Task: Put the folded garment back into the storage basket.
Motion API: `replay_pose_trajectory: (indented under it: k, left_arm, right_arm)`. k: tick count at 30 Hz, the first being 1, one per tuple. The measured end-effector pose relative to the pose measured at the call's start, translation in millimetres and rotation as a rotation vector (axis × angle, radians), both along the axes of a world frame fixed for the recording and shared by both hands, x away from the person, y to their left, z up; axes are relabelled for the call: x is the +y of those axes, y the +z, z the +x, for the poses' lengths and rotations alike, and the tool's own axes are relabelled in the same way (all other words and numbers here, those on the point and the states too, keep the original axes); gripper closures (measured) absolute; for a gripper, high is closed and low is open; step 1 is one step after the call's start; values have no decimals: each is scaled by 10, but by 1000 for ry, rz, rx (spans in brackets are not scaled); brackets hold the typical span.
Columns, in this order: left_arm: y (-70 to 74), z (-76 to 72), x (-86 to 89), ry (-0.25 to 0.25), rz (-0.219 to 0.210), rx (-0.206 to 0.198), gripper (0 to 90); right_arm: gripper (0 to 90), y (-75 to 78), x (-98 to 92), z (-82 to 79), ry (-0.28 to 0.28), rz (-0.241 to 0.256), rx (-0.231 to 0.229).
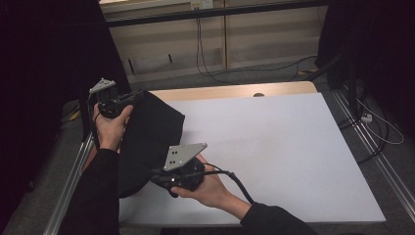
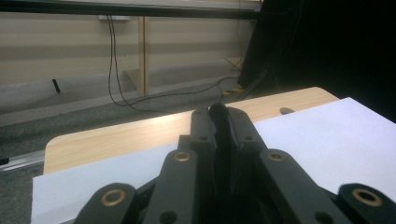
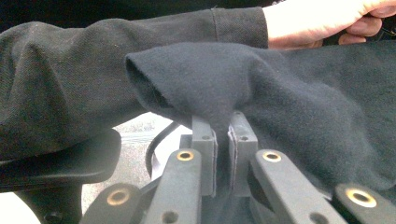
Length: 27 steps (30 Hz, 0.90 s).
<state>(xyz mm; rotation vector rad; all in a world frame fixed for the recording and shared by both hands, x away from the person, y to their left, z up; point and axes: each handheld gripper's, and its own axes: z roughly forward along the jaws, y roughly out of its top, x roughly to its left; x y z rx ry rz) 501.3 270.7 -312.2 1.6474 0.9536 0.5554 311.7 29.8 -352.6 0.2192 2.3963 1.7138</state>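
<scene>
A person at a white-covered tabletop (image 1: 274, 147) with a pale wooden far edge holds a black two-jaw gripper in each hand, and both grippers hold a soft black fleece-like cloth (image 1: 151, 132) that lies bunched at the tabletop's left side, partly draped over its left edge. The left gripper (image 1: 138, 95), seen from above at the cloth's far corner, has its jaws pressed together on a thin fold of the dark fabric; in the left gripper view that fold (image 2: 220, 122) pokes up between the jaw tips. The right gripper (image 1: 159, 178) sits at the near edge of the cloth, and its own view shows its jaws pinching a raised peak of the black cloth (image 3: 219, 93), with the person's dark sleeve (image 3: 70, 79) and other hand (image 3: 317, 18) just behind. The likely trouble from here is slippage: each grip takes only a small pinch of thick, fuzzy material, so pulling the two grippers apart sharply could tug a fold free. The hanging part could also drag the cloth off the tabletop, and the trailing cable (image 1: 240, 183) near the right hand could snag the fabric.
</scene>
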Motion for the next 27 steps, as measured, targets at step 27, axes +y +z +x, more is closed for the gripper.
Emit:
replay_pose_trajectory:
  k: [27]
  left_arm:
    - [36,101,271,38,4,0,822]
  right_arm:
    - [841,18,284,171,27,-1,19]
